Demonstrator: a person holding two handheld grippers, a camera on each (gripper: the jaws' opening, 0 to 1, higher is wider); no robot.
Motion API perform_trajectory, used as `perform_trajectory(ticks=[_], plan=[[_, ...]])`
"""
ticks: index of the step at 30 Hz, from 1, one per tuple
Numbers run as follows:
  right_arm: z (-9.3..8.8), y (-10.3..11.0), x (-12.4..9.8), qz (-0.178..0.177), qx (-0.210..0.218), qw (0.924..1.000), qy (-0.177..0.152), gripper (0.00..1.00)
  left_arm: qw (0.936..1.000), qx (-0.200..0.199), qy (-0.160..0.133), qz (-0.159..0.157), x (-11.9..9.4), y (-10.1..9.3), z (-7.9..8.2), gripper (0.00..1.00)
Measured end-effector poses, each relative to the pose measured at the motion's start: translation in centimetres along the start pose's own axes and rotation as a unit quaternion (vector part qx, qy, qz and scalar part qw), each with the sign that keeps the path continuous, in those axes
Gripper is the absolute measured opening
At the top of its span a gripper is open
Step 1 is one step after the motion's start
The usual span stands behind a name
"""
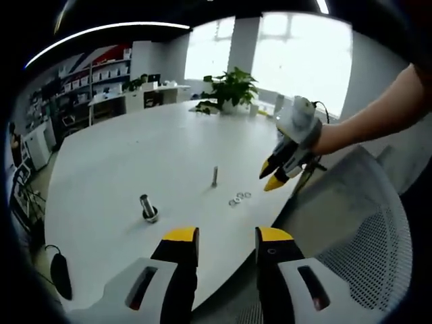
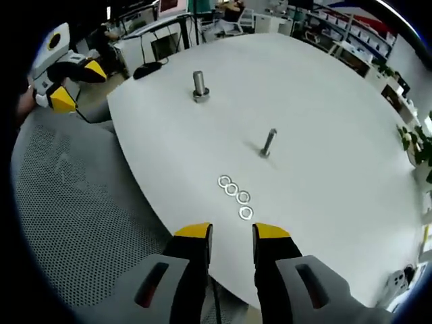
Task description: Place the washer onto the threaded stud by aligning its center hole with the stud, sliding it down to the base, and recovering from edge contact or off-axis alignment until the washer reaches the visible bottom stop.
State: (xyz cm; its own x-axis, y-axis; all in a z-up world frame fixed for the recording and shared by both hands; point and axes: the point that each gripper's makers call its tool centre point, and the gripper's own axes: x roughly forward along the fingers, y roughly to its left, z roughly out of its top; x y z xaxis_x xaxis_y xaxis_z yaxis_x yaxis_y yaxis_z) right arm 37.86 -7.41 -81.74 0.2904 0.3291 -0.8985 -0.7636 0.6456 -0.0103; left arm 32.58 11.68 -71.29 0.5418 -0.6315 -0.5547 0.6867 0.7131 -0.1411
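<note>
Washers (image 2: 234, 194) lie loose ahead of your right gripper (image 2: 232, 234), its jaws parted and empty; stud (image 2: 268, 144) beyond stands bare; left gripper (image 1: 224, 237) likewise released.

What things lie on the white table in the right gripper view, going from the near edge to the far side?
Row of four small silver metal washers → thin upright threaded metal stud → thicker grey metal bolt standing on its wide base → black computer mouse at the far edge.
</note>
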Motion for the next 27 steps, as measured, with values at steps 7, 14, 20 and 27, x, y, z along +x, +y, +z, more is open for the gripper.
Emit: perform_trajectory(ticks=[7,14,20,27], plan=[[-1.5,-0.3,2.2,0.023,-0.012,0.9984,0.050,0.26,1.0000,-0.004,0.003,0.000,0.1,0.1,-0.2,0.31],[-1.2,-0.8,3.6,0.024,-0.002,0.9975,0.066,0.26,1.0000,-0.005,0.003,0.000,0.0,0.1,-0.2,0.30],[-1.2,-1.0,4.4,0.024,-0.006,0.9965,0.080,0.26,0.9999,-0.011,0.003,0.001,0.0,0.2,-0.2,0.30],[-2.1,-1.2,4.8,0.021,-0.040,0.9935,0.104,0.26,0.9999,-0.002,0.009,0.004,0.0,0.1,-0.4,0.29]])
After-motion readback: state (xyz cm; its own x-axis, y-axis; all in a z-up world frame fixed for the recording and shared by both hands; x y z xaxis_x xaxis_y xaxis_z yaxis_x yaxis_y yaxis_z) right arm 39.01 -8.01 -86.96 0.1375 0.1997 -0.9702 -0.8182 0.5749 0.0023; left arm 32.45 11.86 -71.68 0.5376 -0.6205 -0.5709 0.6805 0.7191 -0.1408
